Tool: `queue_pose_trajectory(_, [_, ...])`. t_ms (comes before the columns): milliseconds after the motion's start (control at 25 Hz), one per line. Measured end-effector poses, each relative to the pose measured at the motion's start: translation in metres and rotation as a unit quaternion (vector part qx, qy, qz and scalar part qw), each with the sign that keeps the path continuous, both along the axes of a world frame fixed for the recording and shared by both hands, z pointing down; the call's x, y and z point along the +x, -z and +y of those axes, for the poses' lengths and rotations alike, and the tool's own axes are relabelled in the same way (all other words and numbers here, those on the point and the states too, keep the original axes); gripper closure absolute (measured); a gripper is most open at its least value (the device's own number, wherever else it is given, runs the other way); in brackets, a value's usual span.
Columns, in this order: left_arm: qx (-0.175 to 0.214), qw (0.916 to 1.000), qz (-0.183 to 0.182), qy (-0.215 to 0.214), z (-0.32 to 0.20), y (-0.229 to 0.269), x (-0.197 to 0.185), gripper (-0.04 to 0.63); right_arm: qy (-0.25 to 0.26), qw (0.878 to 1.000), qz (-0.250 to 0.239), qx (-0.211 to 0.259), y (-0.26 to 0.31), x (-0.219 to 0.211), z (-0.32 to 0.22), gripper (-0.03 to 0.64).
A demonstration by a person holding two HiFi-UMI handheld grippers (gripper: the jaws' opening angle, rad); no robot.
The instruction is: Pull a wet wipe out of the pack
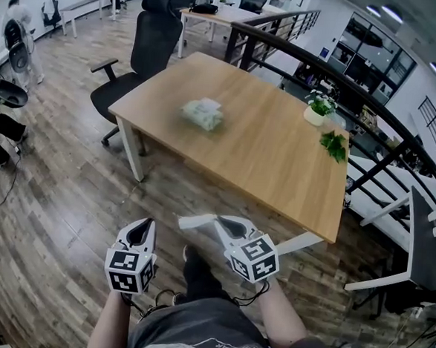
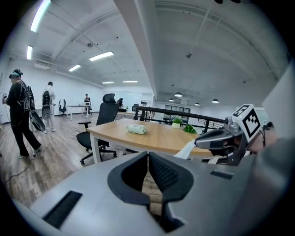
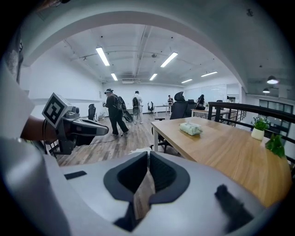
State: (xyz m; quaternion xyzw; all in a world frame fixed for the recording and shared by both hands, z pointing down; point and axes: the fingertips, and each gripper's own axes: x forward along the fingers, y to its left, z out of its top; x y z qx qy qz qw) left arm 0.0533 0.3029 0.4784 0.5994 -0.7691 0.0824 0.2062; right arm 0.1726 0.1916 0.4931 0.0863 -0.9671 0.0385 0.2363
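**Wipe is out; we stand back from the worktop**

Nearest us, the left gripper [image 1: 142, 227] has its jaws closed on nothing. At its 3 o'clock, the right gripper [image 1: 216, 221] has its jaws closed on a white wipe [image 1: 194, 222]. The pull looks done to us: the wipe hangs well apart from the pack [image 1: 202, 114], which lies on the worktop [image 1: 264, 150] at 12 o'clock. Next we need only carry the wipe or set it down. Only floor [image 1: 60, 196] lies between. A chair [image 1: 149, 46] stands at 11 o'clock, plants [image 1: 323, 106] at 1, and people [image 2: 20, 110] far off at 10.
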Motion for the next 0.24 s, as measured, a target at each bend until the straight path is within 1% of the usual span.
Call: queue_pose_trajectory(240, [0.004, 1.0, -0.003, -0.002, 0.011, 0.001, 0.003, 0.574, -0.002, 1.0, -0.003, 0.002, 0.0, 0.0, 0.013, 0.584])
